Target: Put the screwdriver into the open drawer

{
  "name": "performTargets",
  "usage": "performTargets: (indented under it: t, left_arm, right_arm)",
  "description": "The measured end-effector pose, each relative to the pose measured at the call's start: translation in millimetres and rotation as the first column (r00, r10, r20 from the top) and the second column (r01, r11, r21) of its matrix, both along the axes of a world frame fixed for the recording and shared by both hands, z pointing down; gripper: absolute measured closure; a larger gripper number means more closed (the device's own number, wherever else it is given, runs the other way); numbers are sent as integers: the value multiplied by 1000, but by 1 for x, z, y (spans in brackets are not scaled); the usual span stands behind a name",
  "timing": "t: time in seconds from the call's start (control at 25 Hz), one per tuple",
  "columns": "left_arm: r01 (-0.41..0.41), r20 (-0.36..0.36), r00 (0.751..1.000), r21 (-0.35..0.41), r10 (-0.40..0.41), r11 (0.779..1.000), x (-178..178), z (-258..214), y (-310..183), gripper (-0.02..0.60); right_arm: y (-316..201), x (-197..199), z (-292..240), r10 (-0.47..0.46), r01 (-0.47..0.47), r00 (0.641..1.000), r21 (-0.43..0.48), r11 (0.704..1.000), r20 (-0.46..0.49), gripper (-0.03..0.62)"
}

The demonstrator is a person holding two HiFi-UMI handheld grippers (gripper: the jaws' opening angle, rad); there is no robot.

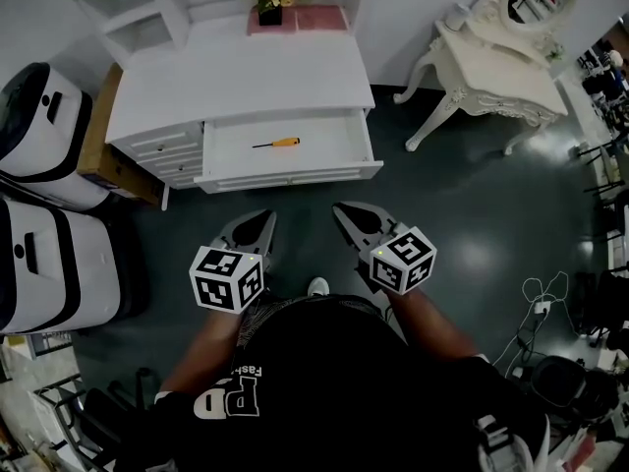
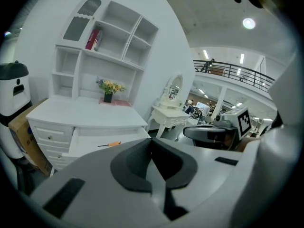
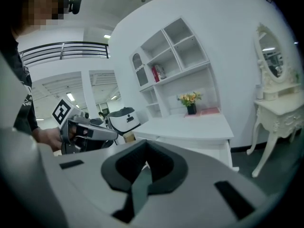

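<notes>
The screwdriver, orange-handled with a dark shaft, lies flat inside the open drawer of the white desk. The left gripper view shows the same screwdriver on the drawer floor. Both grippers hang over the dark floor, a short way in front of the drawer. My left gripper is shut with nothing in it, its jaws meeting. Beside it my right gripper is also shut and empty. Each gripper view catches the other gripper at its side.
A vase of flowers stands at the back of the desk under a white shelf unit. A white dressing table with a mirror is at the right. Two white-and-black machines and a cardboard box crowd the left. Cables lie on the floor.
</notes>
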State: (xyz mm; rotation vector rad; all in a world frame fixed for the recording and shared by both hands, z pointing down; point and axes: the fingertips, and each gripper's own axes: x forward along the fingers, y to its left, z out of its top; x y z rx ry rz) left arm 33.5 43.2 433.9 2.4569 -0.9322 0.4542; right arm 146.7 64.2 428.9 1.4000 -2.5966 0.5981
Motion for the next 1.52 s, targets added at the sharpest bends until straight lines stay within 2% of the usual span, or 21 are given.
performTargets:
  t: [0.64,1.52]
  left_arm:
    - [-100,2,995,-2,100,995,-32,-3,0,571]
    - [-107,5,994,-15,107,994,-47,0,-13,571]
  right_arm:
    - [2,-41,-5,83,-83,997,0,997,-10,586]
    - [-10,-56,4,86,-86,996,-35,996,-11,586]
